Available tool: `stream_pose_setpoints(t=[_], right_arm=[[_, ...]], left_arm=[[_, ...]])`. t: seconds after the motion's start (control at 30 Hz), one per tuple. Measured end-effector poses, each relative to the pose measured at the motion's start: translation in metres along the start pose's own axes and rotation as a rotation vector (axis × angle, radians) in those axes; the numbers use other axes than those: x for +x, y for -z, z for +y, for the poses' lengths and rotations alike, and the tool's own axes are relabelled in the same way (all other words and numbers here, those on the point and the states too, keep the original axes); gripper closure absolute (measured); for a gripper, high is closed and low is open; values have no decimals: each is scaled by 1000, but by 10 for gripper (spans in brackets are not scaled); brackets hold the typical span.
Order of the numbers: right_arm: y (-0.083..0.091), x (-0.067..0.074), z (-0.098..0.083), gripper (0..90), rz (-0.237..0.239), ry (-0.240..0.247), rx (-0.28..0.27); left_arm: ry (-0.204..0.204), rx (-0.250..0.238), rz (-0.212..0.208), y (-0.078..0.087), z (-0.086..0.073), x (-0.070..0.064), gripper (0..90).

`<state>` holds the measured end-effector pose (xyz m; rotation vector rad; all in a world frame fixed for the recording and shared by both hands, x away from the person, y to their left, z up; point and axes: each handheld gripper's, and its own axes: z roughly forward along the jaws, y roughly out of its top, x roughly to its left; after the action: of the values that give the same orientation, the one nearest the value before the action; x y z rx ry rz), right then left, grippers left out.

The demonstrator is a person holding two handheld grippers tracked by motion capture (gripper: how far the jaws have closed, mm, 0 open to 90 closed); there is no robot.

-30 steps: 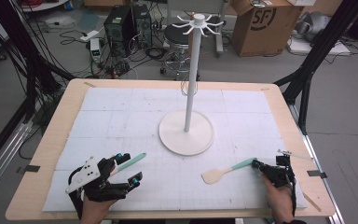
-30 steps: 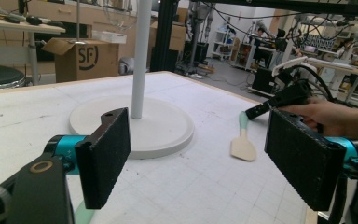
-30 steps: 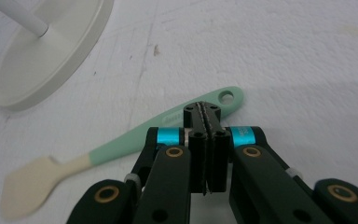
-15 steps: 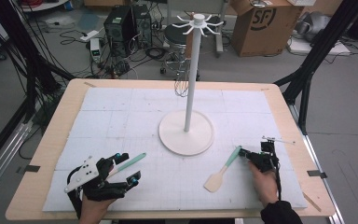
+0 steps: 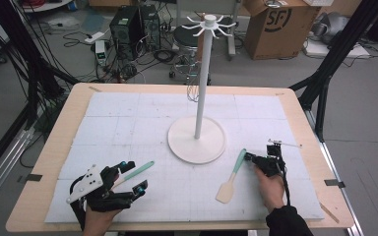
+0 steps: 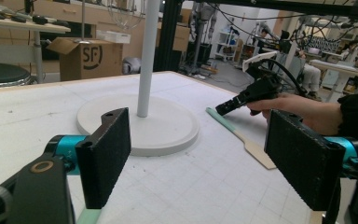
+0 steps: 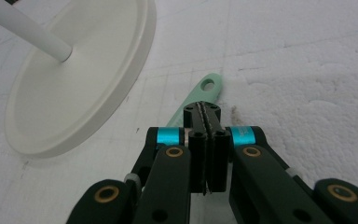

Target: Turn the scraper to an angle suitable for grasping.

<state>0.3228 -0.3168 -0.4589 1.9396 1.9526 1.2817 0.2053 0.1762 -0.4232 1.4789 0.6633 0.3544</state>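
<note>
R gripper, jaws pressed together w/ nothing between, sits over the spatula handle near the stand base, so open first, then straddle the handle squarely; L gripper wide open, w/ a second green utensil beneath.

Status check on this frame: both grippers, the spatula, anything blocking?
Left gripper open, over a mint handle. Right gripper shut at the spatula handle end; grip unconfirmed. White stand close beside, touching nothing.

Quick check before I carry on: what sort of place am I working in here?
Probably a robotics lab or workshop: a padded work table framed by black struts, a computer tower with loose cables on the floor, a cardboard box, and more workbenches behind.
</note>
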Motion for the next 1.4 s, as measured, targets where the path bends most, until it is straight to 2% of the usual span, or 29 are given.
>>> stream_pose_setpoints(t=[0.2, 0.47, 0.53, 0.6, 0.83, 1.0, 1.23, 1.4], right_arm=[[8, 18, -12, 900, 67, 7, -10], [4, 61, -42, 900, 160, 65, 41], [3, 67, -49, 900, 162, 87, 49], [2, 72, -53, 900, 161, 85, 65], [0, 71, -60, 900, 144, 94, 86], [8, 71, -63, 900, 116, 133, 98], [22, 60, -65, 900, 78, 130, 107], [34, 45, -65, 900, 52, 121, 94]], left_arm=[[-9, -1, -1, 1, 1, -2, 234], [-8, -19, -14, 3, 2, -5, 236], [-7, -18, -13, 3, 2, -5, 236], [-6, -19, -17, 3, 2, -5, 236], [-9, -23, -17, 4, 3, -5, 236], [-9, -22, -14, 4, 3, -5, 238], [-11, -22, -12, 3, 3, -7, 238], [-9, -17, -13, 2, 3, -7, 238]])
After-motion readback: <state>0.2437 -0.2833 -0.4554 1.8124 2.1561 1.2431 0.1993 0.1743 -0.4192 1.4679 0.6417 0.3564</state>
